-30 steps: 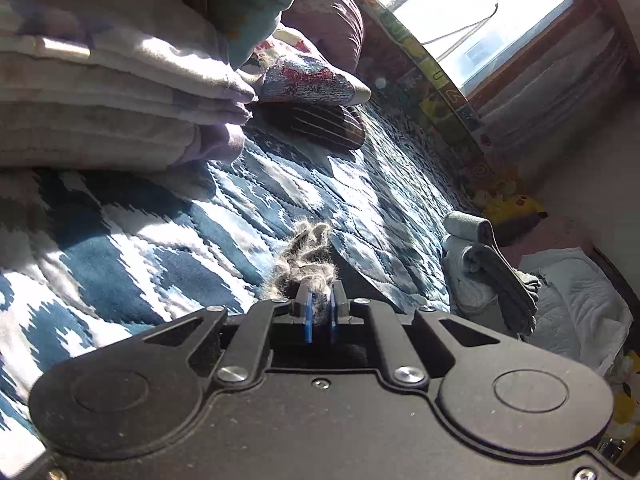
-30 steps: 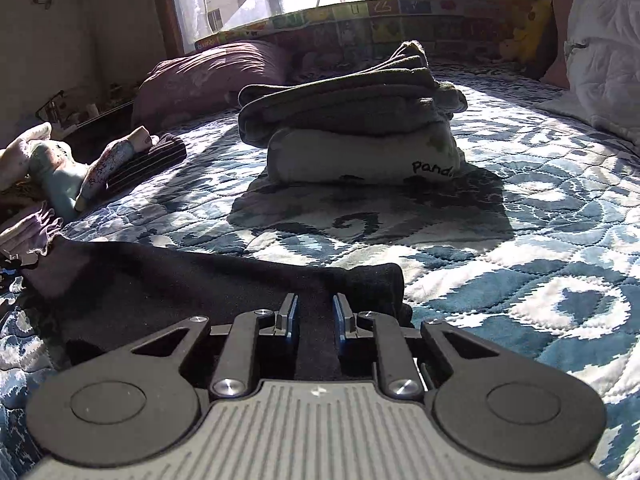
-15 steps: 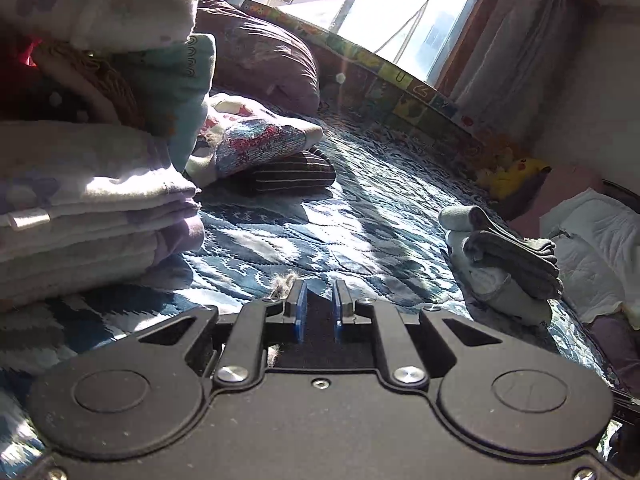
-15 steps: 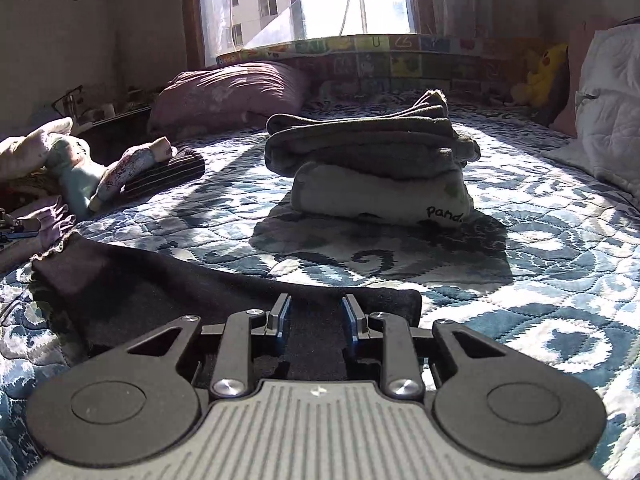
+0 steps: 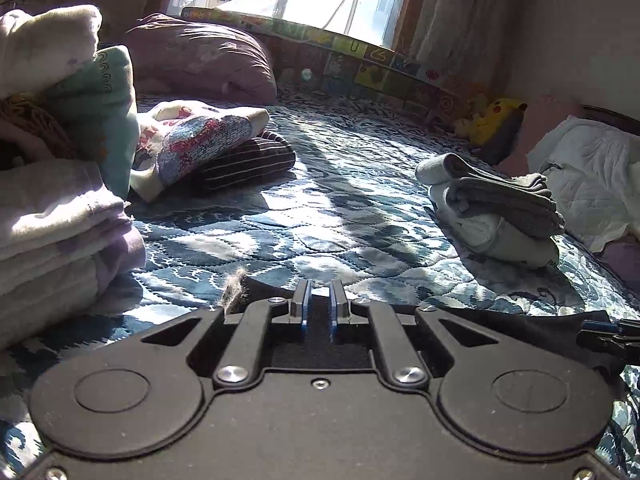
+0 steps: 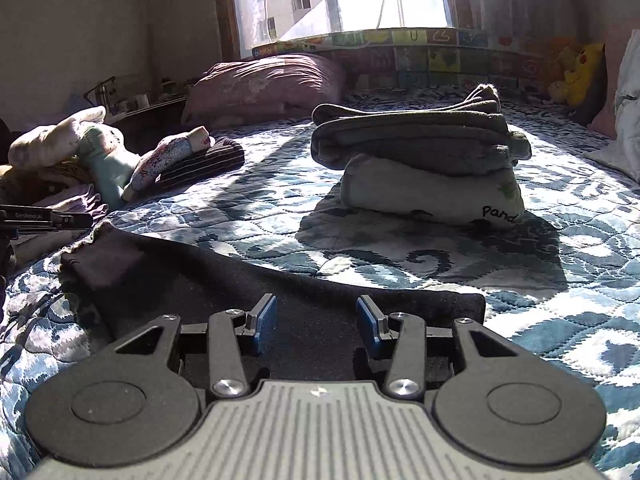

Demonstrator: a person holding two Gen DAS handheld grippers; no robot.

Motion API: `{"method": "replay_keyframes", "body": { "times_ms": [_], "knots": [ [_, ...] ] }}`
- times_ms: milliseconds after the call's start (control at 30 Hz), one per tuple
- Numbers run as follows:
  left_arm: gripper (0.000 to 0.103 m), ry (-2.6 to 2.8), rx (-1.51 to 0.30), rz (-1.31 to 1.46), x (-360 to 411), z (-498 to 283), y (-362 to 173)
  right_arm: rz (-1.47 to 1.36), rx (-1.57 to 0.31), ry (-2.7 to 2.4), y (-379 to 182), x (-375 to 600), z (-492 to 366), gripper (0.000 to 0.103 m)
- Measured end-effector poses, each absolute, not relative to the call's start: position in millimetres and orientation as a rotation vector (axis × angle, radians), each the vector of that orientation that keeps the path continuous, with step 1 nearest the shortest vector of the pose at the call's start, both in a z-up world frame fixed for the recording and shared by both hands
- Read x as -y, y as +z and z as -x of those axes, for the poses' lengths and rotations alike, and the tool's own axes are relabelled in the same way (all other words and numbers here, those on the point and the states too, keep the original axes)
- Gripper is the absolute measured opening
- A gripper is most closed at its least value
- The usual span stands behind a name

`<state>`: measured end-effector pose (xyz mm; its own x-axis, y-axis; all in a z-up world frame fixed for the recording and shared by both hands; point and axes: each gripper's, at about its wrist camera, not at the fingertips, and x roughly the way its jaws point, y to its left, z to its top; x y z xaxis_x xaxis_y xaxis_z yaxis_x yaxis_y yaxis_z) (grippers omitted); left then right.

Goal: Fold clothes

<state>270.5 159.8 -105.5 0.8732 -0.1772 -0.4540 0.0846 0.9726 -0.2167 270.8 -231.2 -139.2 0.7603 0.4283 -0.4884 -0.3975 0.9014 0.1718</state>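
Your black garment (image 6: 192, 276) lies flat on the blue-white quilt (image 6: 560, 312), stretched btw both grippers; fuzzy dark knit w/ a frilly edge at the left end. Left gripper (image 5: 319, 312): fingers a narrow gap apart, cloth btw them, grip unclear. Right gripper (image 6: 316, 322): wide open over the cloth, holding nothing. Folded stack (image 6: 424, 168) reads "pand"; the other tool reads "GenRobot.AI".
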Motion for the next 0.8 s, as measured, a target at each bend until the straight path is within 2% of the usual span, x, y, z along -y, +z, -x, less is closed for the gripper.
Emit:
{"method": "replay_keyframes", "body": {
  "times_ms": [133,200,300,367,433,500,700,767,800],
  "knots": [
    [0.010,0.006,-0.668,0.143,-169,-297,-135,-0.089,-0.565,0.419,-140,235,-275,0.045],
    [0.007,0.016,-0.660,0.197,-177,-293,-128,-0.131,-0.556,0.403,-138,247,-275,0.045],
    [0.010,-0.057,-0.555,0.138,-152,-284,-108,-0.143,-0.534,0.373,-135,257,-275,0.045],
    [0.014,-0.176,-0.492,0.173,-131,-284,-103,-0.156,-0.533,0.379,-136,258,-278,0.045],
    [0.031,-0.237,-0.445,0.136,-109,-285,-106,-0.136,-0.550,0.395,-138,252,-280,0.046],
    [0.036,-0.302,-0.442,0.133,-90,-292,-112,-0.088,-0.583,0.398,-143,243,-282,0.047],
    [0.037,-0.468,-0.499,0.062,-12,-298,-123,-0.086,-0.600,0.351,-147,245,-280,0.046],
    [0.038,-0.383,-0.599,-0.094,16,-307,-140,-0.063,-0.602,0.349,-148,242,-276,0.046],
    [0.040,-0.372,-0.605,-0.067,11,-309,-141,-0.057,-0.606,0.337,-149,243,-275,0.046]
  ]
}}
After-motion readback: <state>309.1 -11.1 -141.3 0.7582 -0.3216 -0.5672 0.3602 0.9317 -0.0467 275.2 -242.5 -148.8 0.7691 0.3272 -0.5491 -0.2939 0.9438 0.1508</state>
